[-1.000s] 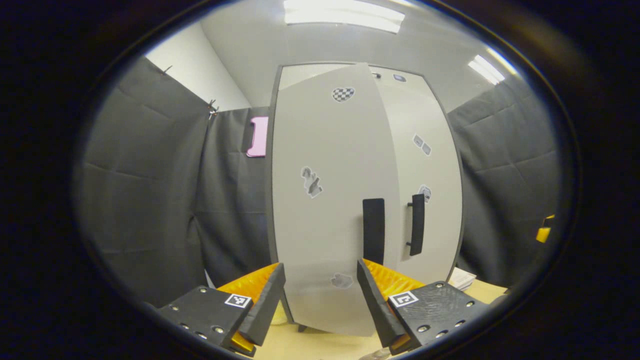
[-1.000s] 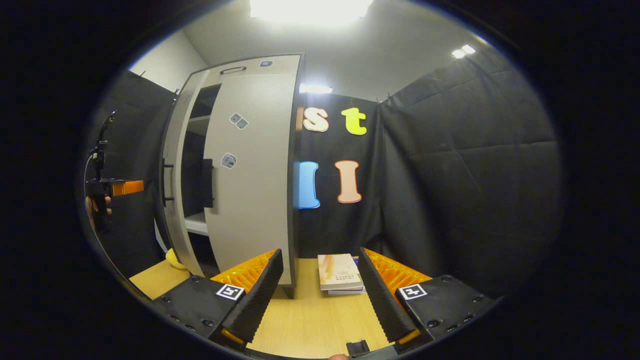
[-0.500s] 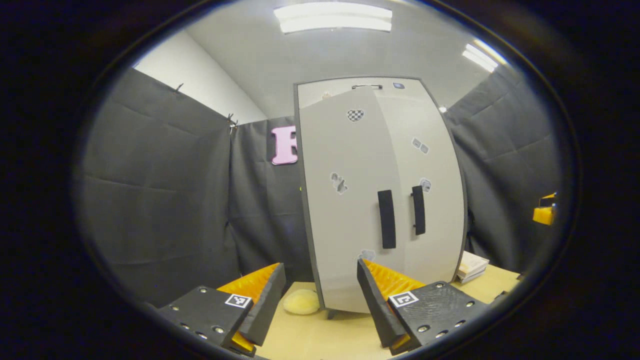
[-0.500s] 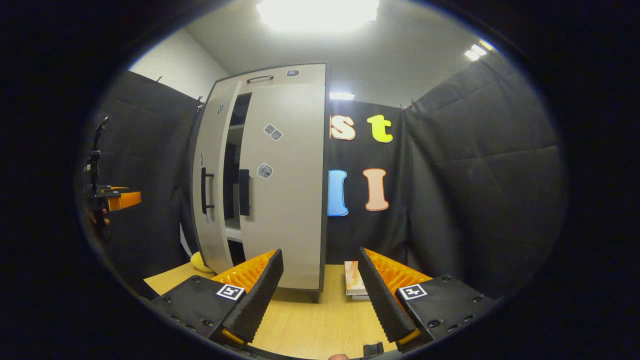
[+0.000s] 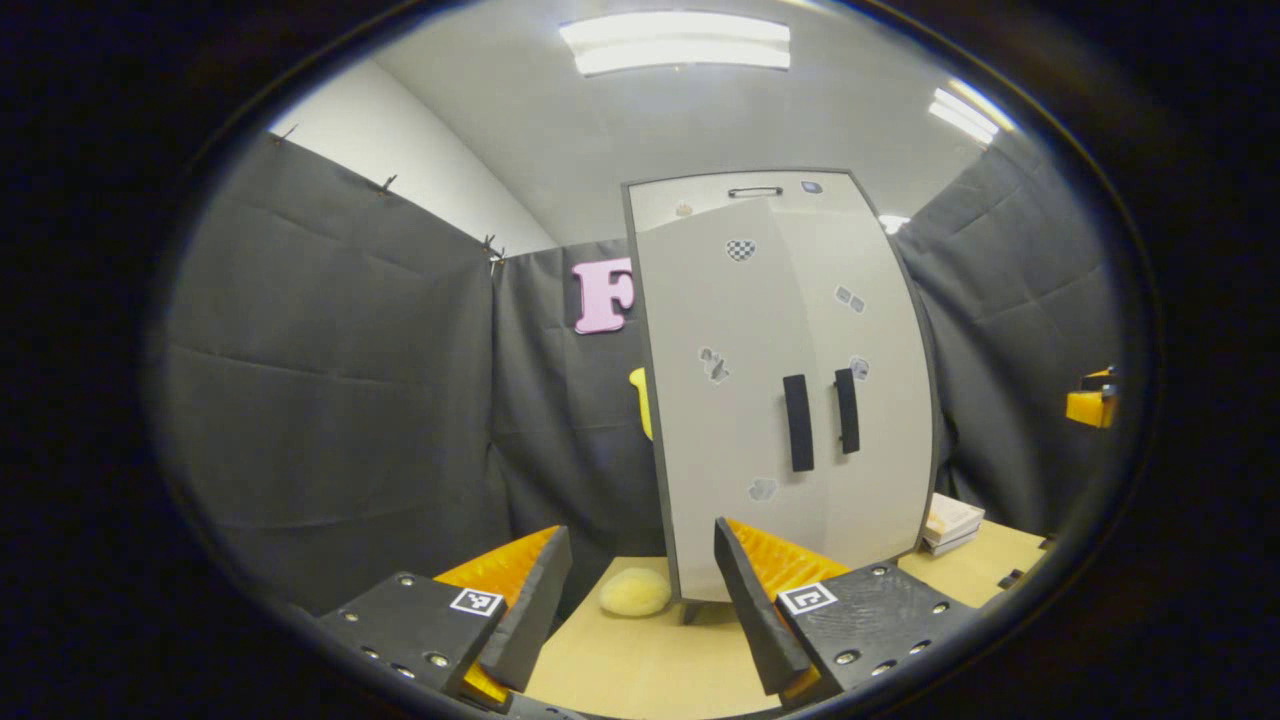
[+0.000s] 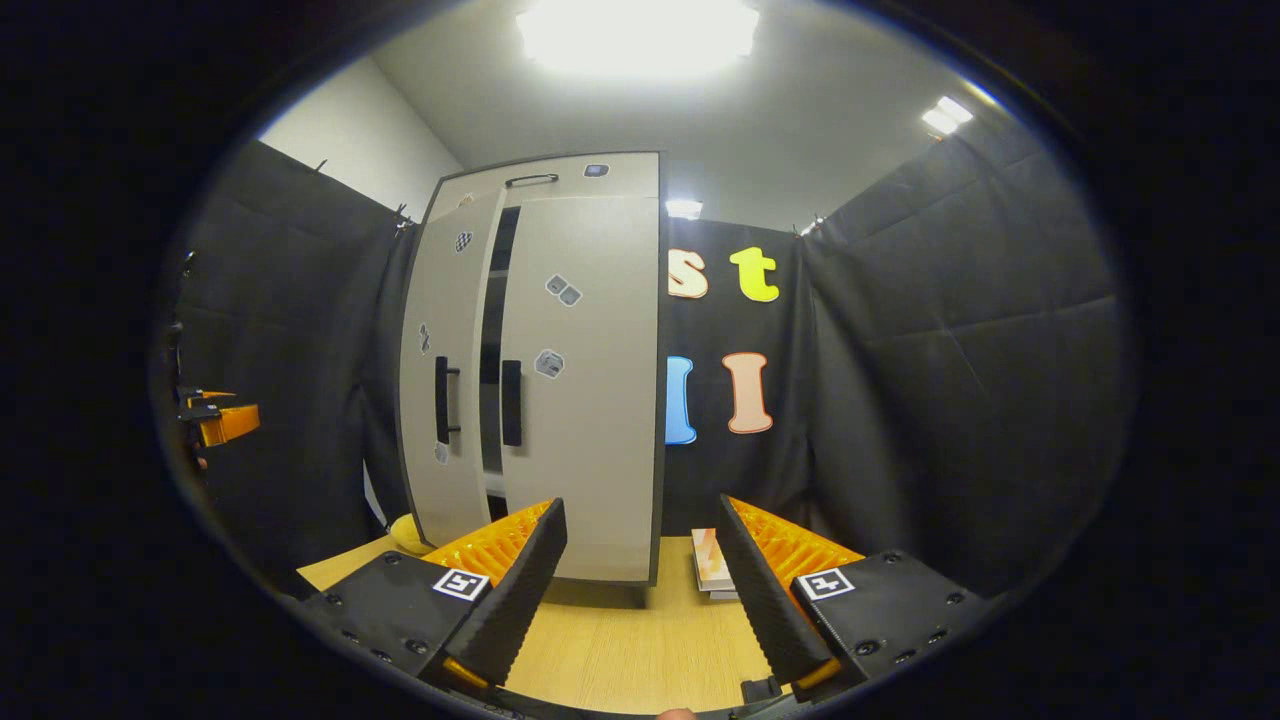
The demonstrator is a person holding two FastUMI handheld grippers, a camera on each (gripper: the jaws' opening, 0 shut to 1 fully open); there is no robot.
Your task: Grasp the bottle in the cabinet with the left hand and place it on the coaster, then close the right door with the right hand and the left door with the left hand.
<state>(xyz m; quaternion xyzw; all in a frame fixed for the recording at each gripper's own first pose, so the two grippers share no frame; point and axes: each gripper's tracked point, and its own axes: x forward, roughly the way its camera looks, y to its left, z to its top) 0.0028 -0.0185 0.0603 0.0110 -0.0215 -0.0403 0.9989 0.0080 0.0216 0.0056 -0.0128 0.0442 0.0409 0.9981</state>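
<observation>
Both grippers: I hold left gripper [image 5: 640, 600] and right gripper [image 6: 640, 590] spread wide, empty.
Cabinet [image 6: 540, 370]: left door [image 6: 448, 370] maybe slightly ajar.

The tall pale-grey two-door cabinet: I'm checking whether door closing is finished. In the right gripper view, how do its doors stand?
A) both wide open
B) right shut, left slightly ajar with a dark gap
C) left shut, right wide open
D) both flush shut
B: the right door lies flat on the tall pale-grey cabinet, while a dark gap separates it from the left door.
</observation>
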